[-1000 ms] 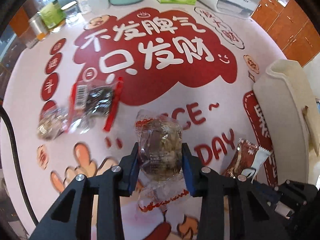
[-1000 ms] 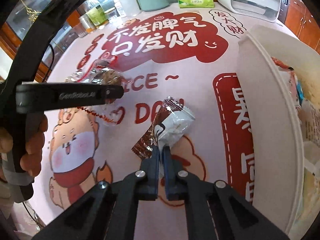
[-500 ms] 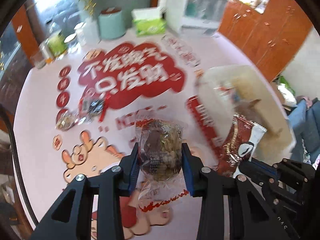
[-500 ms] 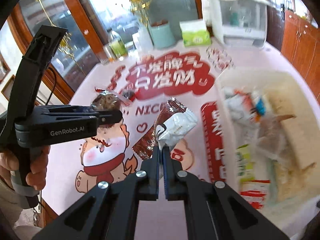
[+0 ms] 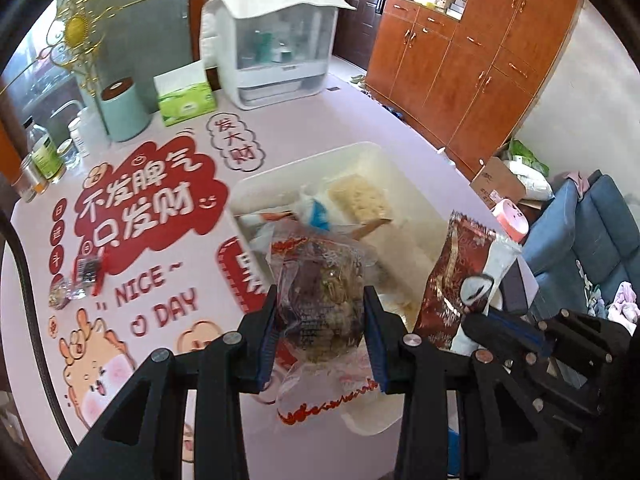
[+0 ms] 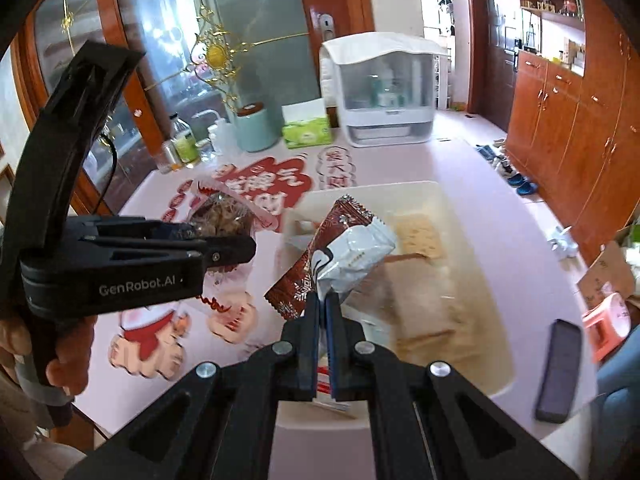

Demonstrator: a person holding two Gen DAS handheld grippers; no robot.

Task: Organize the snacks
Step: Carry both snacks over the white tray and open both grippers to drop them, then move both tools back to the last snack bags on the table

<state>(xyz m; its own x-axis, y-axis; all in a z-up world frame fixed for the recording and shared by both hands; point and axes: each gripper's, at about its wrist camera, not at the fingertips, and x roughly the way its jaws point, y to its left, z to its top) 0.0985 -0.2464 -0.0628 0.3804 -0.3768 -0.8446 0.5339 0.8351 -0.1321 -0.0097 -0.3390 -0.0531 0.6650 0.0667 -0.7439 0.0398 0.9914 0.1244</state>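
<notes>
Between the pads of the left tongs (image 5: 320, 332) sits a clear packet of brown nutty snack (image 5: 324, 304), clamped at its middle. Just to their right, the right tongs (image 6: 322, 312) are pinched tight on the edge of a maroon-and-white wrapper (image 6: 340, 256). Beyond both pairs lies the white bin (image 5: 256, 184) on the counter (image 5: 360, 112), already holding crackers and other packets. Far left of the left tongs, two small packets (image 5: 76, 280) remain on the counter's printed cover.
</notes>
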